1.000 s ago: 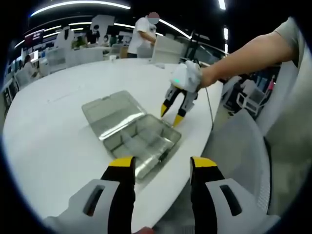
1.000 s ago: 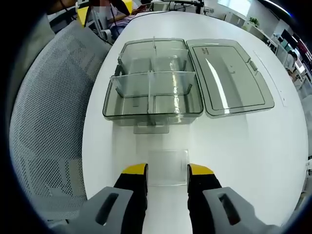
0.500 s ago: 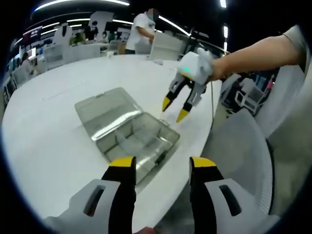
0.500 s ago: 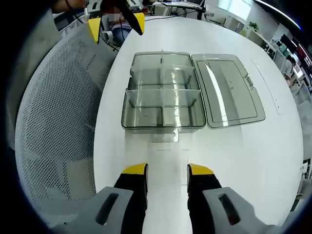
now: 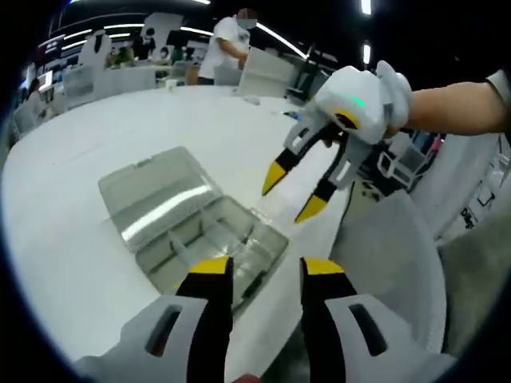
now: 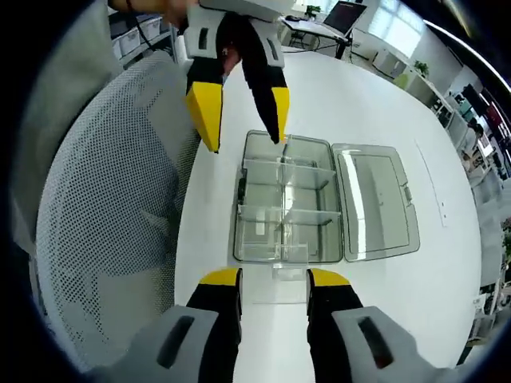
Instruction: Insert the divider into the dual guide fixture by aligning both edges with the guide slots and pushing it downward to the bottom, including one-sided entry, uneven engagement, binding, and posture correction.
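A clear smoky plastic box (image 6: 283,203) with inner walls lies on the white table, its lid (image 6: 375,203) folded open to the right. My right gripper (image 6: 274,279) is high above the table's near side, shut on the clear divider (image 6: 281,286), which spans the gap between its jaws. In the left gripper view that gripper (image 5: 294,193) hangs in the air beyond the box (image 5: 211,239) and the lid (image 5: 152,199). My left gripper (image 5: 266,271) is open with nothing in it, above the box's near side. From the right gripper view, the left gripper (image 6: 242,112) hovers over the far end of the box.
A grey mesh chair (image 6: 104,231) stands against the table's edge left of the box. The round white table (image 6: 351,104) has bare room around the box. A person (image 5: 227,48) stands at desks far behind the table.
My right gripper has risen well off the table with the divider, so the box looks smaller below it. The two grippers are nearer each other, and the left jaws have narrowed a little.
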Demonstrator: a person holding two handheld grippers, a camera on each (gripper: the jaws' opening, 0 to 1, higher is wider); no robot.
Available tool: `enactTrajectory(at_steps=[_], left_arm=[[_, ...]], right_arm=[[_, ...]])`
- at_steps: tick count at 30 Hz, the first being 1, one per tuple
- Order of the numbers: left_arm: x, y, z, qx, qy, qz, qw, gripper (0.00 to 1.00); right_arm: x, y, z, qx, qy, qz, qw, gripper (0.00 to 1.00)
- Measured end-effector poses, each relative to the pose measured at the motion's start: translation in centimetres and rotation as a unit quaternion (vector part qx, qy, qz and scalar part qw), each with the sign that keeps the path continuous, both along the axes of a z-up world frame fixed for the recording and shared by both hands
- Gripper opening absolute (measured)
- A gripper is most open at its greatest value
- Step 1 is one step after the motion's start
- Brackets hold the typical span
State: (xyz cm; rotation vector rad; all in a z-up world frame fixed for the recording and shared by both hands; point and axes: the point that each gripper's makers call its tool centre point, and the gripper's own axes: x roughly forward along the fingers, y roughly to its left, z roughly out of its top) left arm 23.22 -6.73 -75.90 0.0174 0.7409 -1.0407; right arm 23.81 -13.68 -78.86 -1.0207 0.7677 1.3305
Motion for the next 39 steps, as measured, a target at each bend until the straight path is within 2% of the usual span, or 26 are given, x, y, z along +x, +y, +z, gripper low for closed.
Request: enactTrajectory(at_steps=[2,5,9,14,20,32,39], left_arm=[[0.0,-0.4,-0.3,-0.001,0.012,0.003,0.9999,0.29],[-0.5,-1.3,-0.2,-0.028,0.046,0.008,0.9985,0.27],[-0.5,-1.6,-0.2,-0.028,0.046,0.011,0.9985,0.27],[-0.2,-1.9,0.7,-0.087,0.094,0.052,0.9904,0.27],[-0.1,-1.4,0.8,-0.099,0.097,0.064,0.9883,0.21],[-0.2,-1.2,1.3,-0.151,0.139,0.101,0.9734,0.11],[-0.2,-1.3,1.4,-0.164,0.155,0.113,0.9676,0.07]], right_arm=[[-0.3,0.5,0.5,0.005,-0.004,0.002,1.0,0.26],[-0.6,1.1,1.2,0.009,-0.013,0.006,0.9999,0.26],[-1.0,1.8,1.9,0.015,-0.024,0.011,0.9995,0.26],[-1.2,2.8,2.9,0.025,-0.041,0.019,0.9987,0.26],[-1.6,3.9,3.8,0.034,-0.053,0.029,0.9976,0.26],[-2.0,4.8,4.5,0.047,-0.063,0.032,0.9964,0.26],[-2.2,5.0,4.6,0.051,-0.065,0.032,0.9961,0.26]])
